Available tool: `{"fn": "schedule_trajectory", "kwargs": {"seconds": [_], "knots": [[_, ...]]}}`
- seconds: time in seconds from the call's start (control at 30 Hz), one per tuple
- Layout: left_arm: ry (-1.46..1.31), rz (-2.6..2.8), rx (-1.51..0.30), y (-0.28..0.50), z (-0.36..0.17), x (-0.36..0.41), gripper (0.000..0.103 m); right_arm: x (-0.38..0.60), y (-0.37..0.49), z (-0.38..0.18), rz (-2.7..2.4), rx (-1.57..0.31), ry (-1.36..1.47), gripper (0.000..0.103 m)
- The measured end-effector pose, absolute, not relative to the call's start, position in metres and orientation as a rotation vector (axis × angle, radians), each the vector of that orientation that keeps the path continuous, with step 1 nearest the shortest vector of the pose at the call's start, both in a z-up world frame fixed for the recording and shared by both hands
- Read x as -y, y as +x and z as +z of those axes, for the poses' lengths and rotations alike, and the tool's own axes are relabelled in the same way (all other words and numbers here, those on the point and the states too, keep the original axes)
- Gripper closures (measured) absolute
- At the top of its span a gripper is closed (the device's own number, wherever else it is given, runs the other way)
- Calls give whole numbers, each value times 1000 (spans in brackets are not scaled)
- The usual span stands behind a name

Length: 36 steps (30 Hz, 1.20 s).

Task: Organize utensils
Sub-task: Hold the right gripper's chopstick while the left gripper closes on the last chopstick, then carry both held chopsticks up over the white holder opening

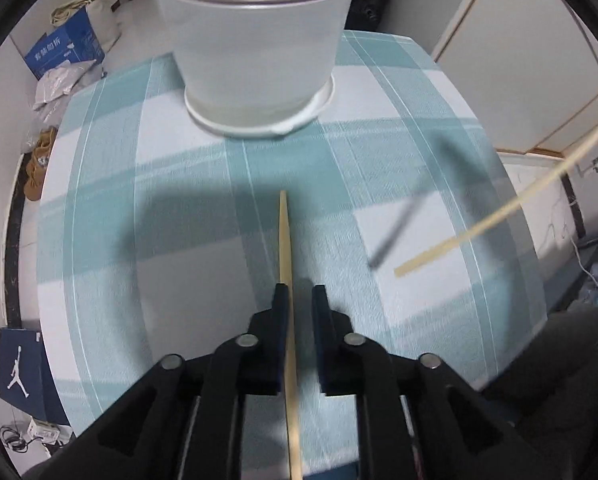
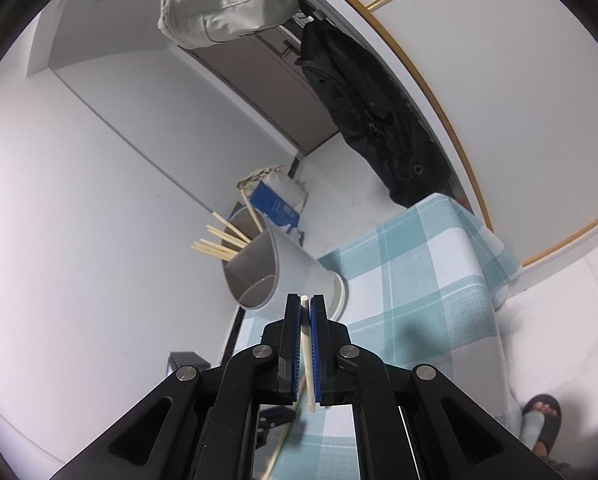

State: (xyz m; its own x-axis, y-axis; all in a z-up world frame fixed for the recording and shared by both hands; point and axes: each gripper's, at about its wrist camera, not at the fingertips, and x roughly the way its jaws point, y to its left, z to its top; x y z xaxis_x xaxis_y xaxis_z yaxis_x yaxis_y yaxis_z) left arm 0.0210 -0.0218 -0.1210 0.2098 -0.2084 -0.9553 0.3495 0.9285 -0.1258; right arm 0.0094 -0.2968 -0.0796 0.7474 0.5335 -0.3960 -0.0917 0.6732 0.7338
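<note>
1. Worktop [image 1: 187,208], under a teal-and-white checked cloth, lies below and ahead of the left jaws.
2. Holder cup [image 1: 255,52], grey, stands upright on the worktop straight ahead of the left jaws, well apart. In the right wrist view it sits just beyond the jaw tips with several chopsticks [image 2: 219,242] in it.
3. Left gripper [image 1: 299,292] points steeply down at the worktop. Jaws stand slightly apart. One chopstick [image 1: 285,240] runs between them, lying against the left pad, clear of the right; its tip extends ahead.
4. Right gripper [image 2: 305,300] points slightly downward toward the cup. Jaws are clamped on a second chopstick [image 2: 307,356], end just past the tips.
5. From the left wrist, that second chopstick crosses right of the jaws.
</note>
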Motion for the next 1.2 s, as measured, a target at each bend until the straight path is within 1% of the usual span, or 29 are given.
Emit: {"fn": "schedule_trajectory", "kwargs": {"seconds": [0.03,0.07,0.23,0.37,0.4,0.47,0.53,0.73,0.9,1.03,1.1,1.2], "knots": [[133,-377,-1301,27,-123,26,87,297,10,-80,376,-643,760,99],[143,-364,-1296,34,-125,31,85,298,10,-82,370,-644,764,99],[171,-324,-1271,49,-129,43,85,295,11,-83,384,-654,740,99],[160,-313,-1287,53,-129,45,85,292,14,-88,393,-675,731,99],[161,-315,-1292,47,-125,39,86,292,15,-89,392,-680,733,99],[177,-341,-1306,47,-124,42,97,293,18,-92,389,-693,739,99],[216,-347,-1303,41,-121,49,100,292,20,-93,391,-698,738,99],[188,-390,-1248,39,-102,48,102,289,22,-97,386,-709,714,99],[123,-414,-1145,32,-67,32,102,286,21,-97,374,-705,707,99],[96,-438,-1050,23,-36,21,103,276,15,-88,352,-684,629,99],[67,-464,-1048,23,-31,14,103,271,12,-86,339,-684,616,99],[34,-532,-1127,28,-47,20,103,271,7,-84,328,-684,621,99]]}}
